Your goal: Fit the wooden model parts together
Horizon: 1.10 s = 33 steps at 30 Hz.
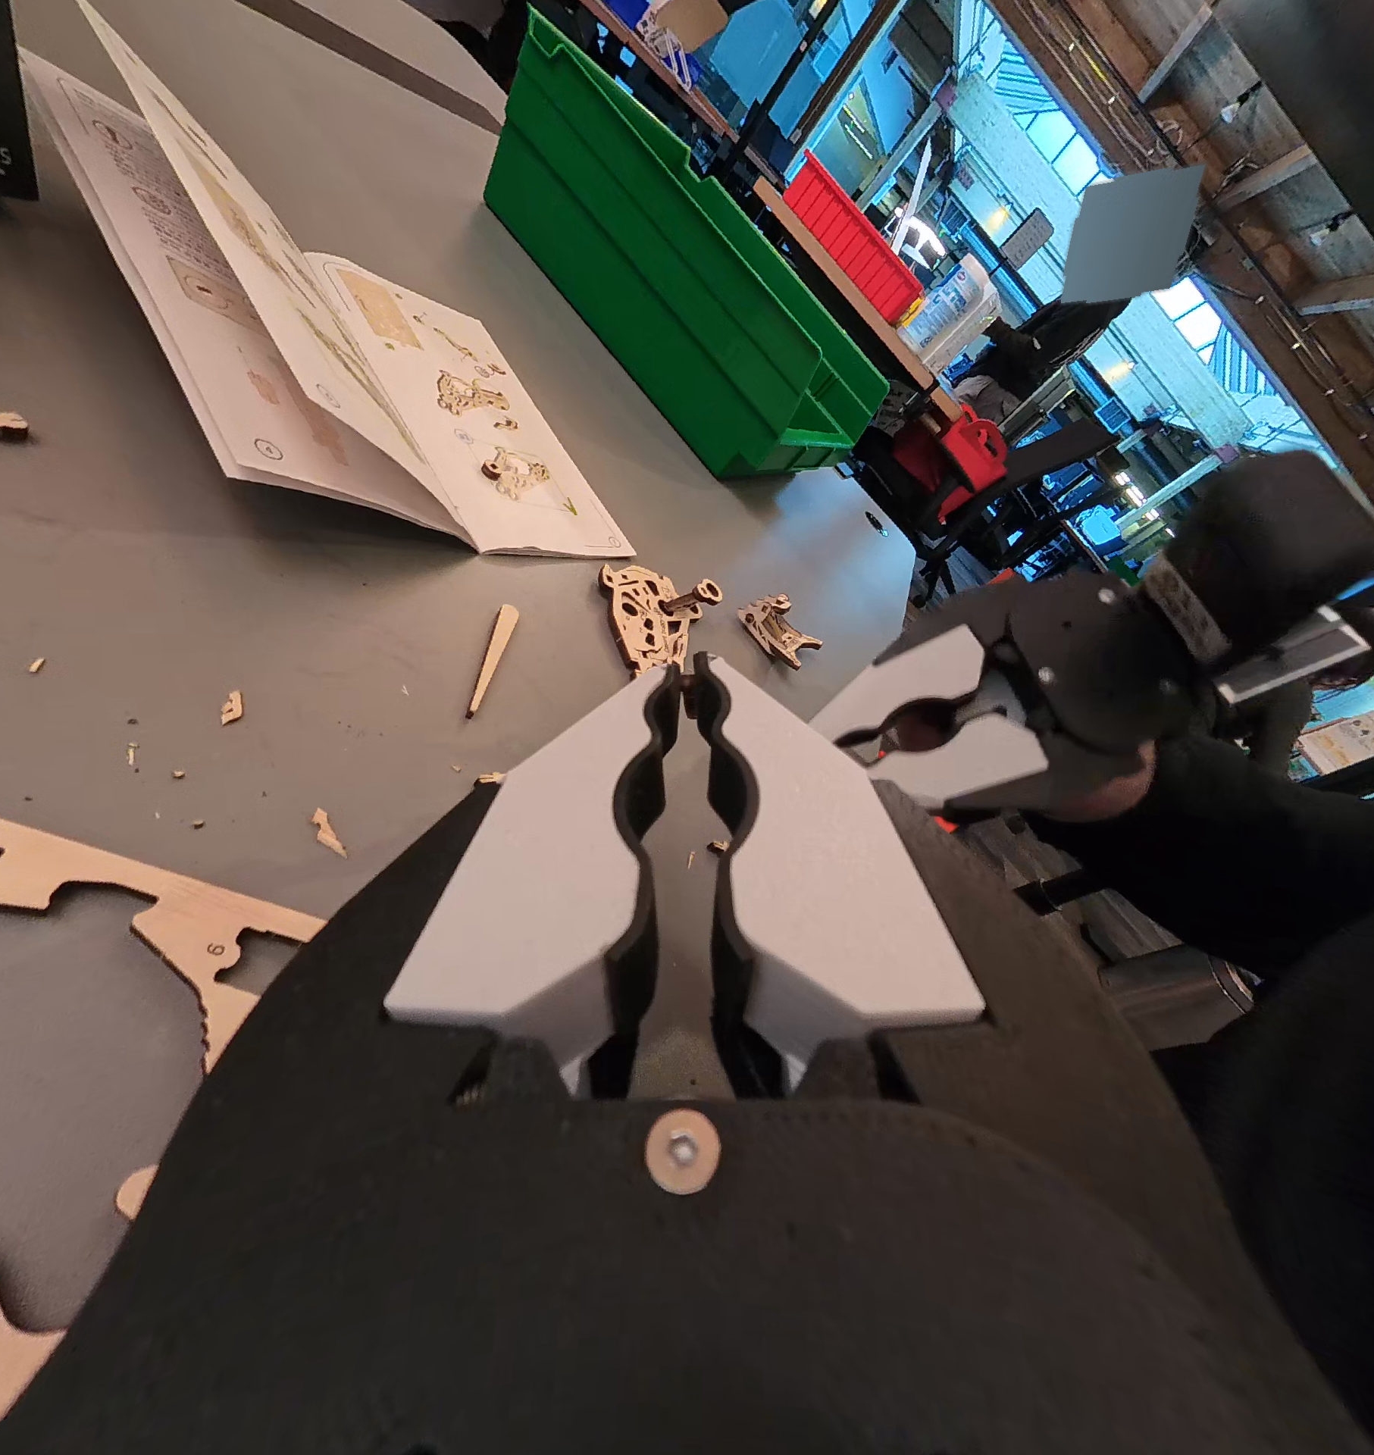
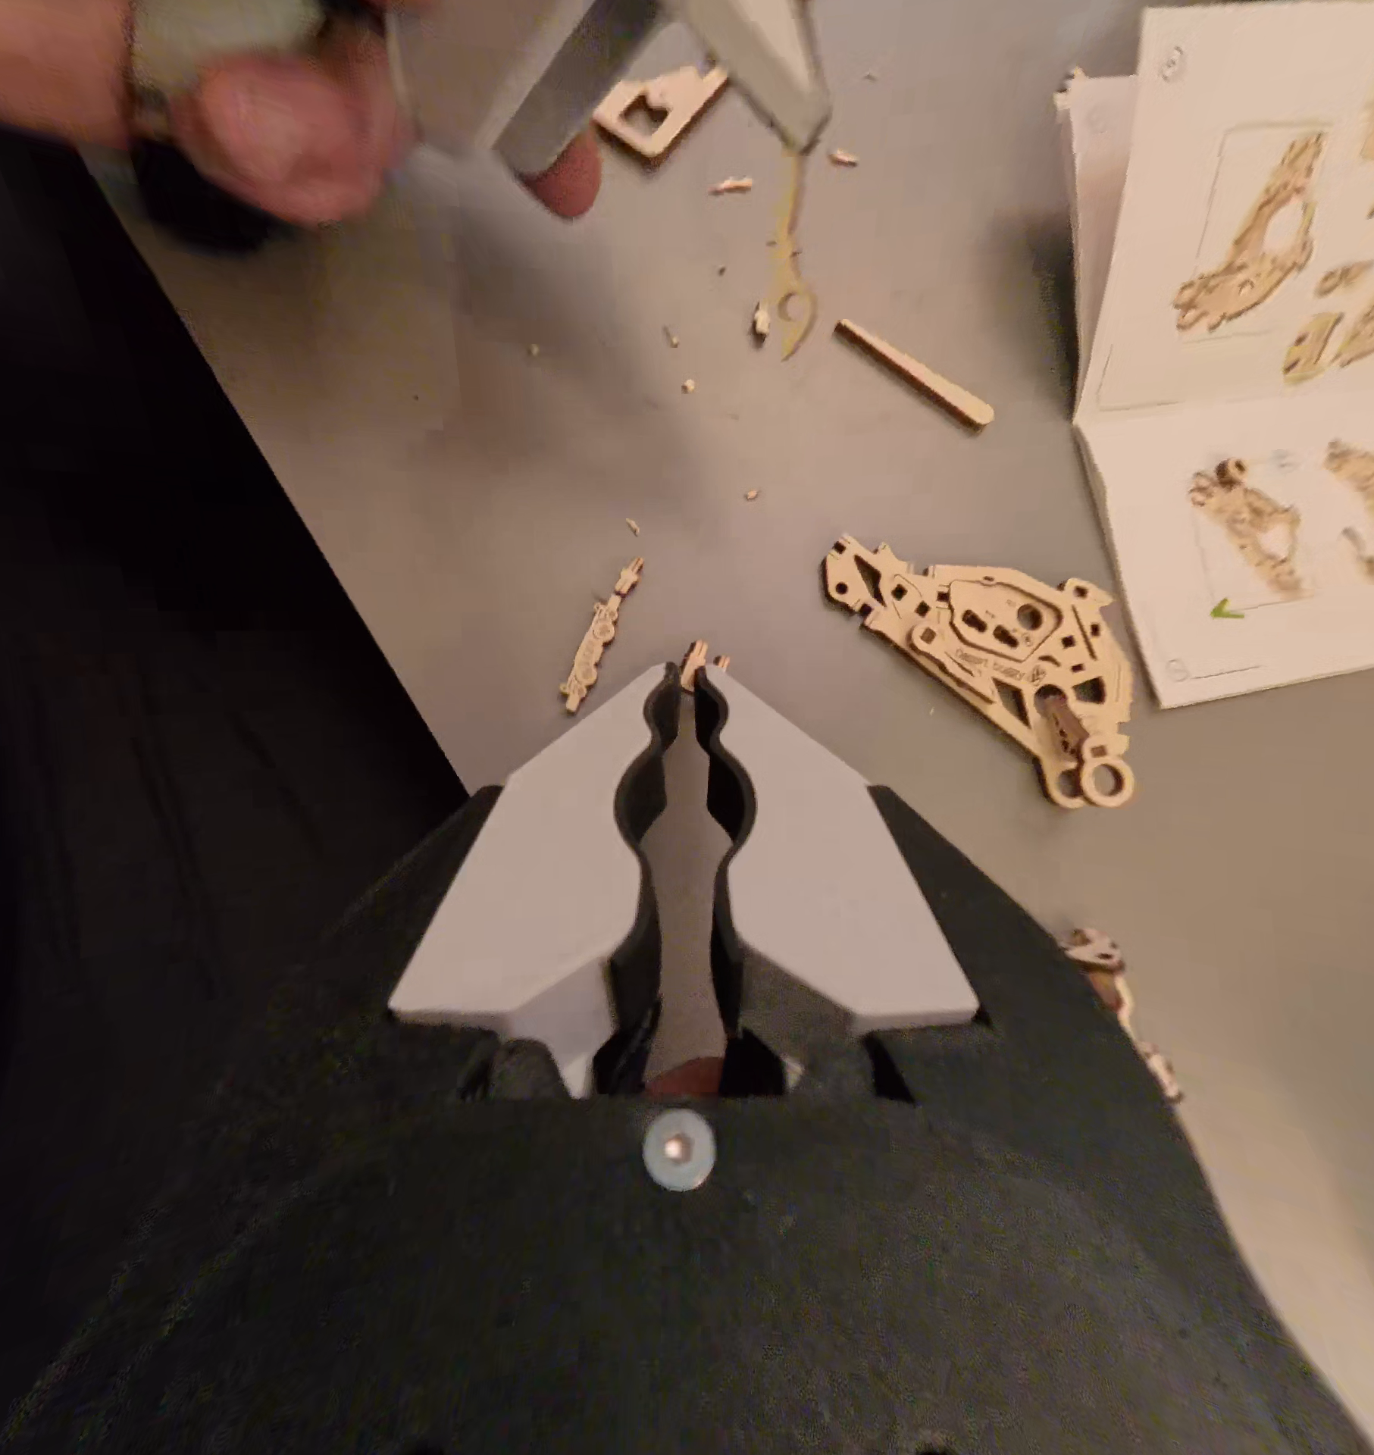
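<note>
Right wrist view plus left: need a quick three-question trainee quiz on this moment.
1. True or false: the flat pale wooden model plate with cut-outs lies on the grey table.
2. The right gripper pinches: A) a small pale wooden part; B) a red bin; C) nothing.
3. Fill in: the long plastic bin beyond the open white instruction booklet is coloured ___.
Key: 1 true; 2 A; 3 green.

Pale tan wooden plate (image 2: 983,630), grey table (image 1: 274,630), green bin (image 1: 652,299), white booklet (image 1: 368,378).
</note>
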Each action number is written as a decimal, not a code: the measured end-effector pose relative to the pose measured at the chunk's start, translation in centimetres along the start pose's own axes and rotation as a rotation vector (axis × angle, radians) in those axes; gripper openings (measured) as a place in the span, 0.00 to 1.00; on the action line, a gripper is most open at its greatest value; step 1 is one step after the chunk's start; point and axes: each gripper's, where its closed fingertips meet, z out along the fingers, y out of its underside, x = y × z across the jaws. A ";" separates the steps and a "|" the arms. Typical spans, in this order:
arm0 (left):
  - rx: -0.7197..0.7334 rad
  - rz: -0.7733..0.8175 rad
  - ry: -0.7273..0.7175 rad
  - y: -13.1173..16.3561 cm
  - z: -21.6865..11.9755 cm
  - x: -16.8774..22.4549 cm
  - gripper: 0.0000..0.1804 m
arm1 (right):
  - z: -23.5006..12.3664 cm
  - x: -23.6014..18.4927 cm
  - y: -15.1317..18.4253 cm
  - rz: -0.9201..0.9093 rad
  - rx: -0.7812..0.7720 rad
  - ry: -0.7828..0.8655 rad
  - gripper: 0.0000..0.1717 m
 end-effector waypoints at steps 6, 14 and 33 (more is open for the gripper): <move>0.008 -0.010 0.016 -0.1 0.0 0.2 0.01 | -2.0 0.2 -2.8 0.424 0.212 -0.232 0.00; 0.009 -0.005 0.009 -0.2 -0.2 0.0 0.01 | -2.3 -1.2 -3.7 0.304 0.228 -0.223 0.02; 0.025 0.021 -0.028 -0.3 -1.0 -0.6 0.01 | 2.3 -8.7 -1.9 -0.596 0.068 0.113 0.07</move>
